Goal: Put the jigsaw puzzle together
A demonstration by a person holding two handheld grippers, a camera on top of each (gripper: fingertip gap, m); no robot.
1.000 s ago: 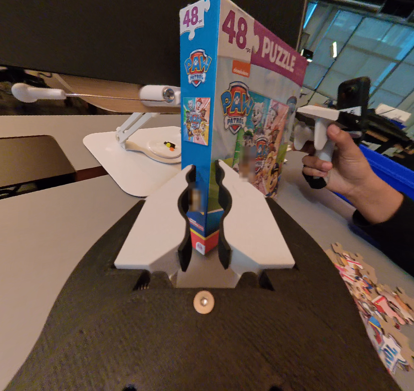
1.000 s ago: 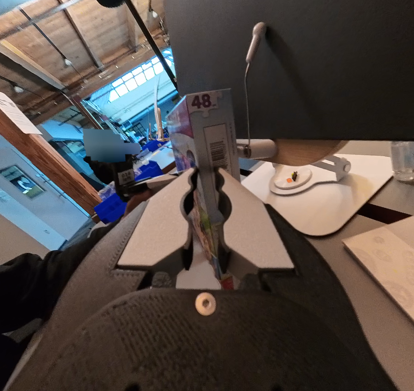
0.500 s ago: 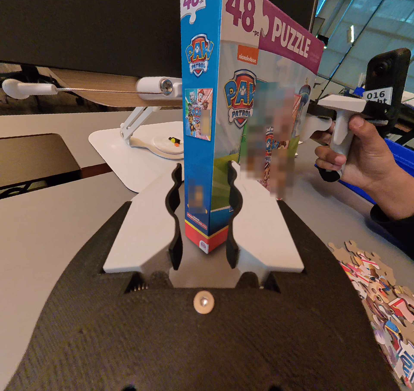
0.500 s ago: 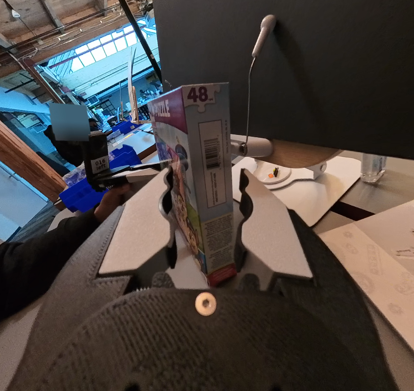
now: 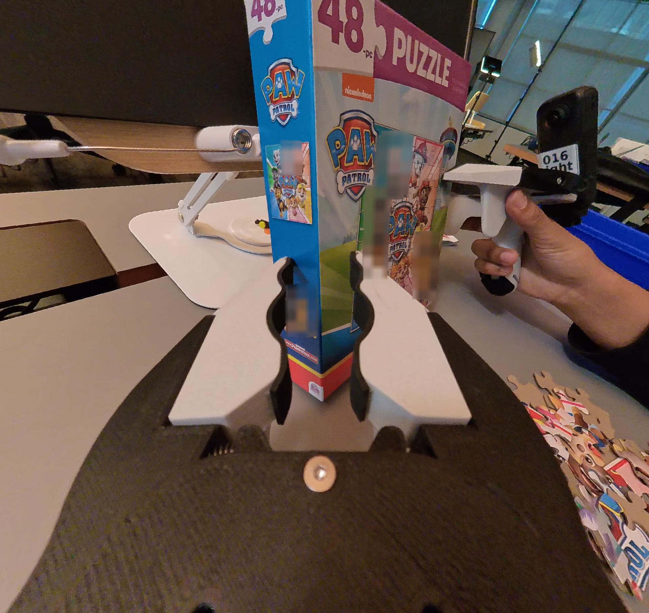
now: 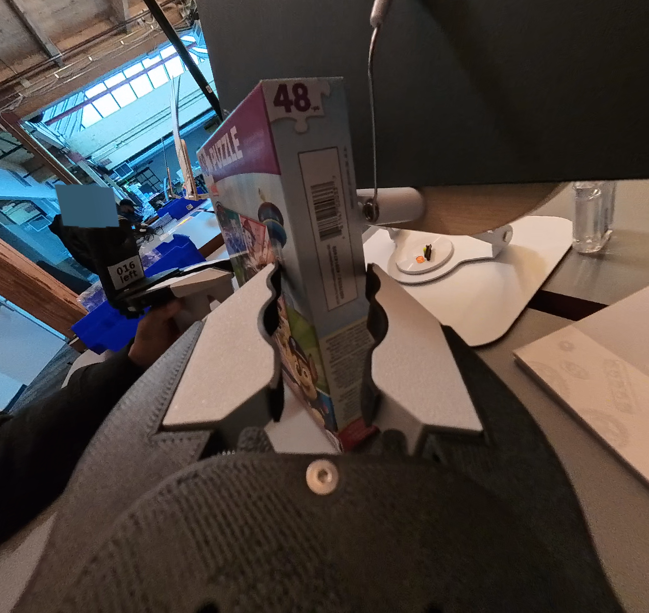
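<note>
Left wrist view: left hand-held gripper (image 5: pixel 319 315) clamps the upright box (image 5: pixel 351 139); right hand-held gripper (image 6: pixel 321 315) brackets it, contact unclear.

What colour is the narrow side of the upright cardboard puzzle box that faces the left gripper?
Bright blue, with a red strip at the bottom; the left wrist view shows it best.

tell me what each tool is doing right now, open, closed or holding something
Left tool: closed on the upright puzzle box.
Right tool: around the same box, but whether it grips cannot be told.
</note>
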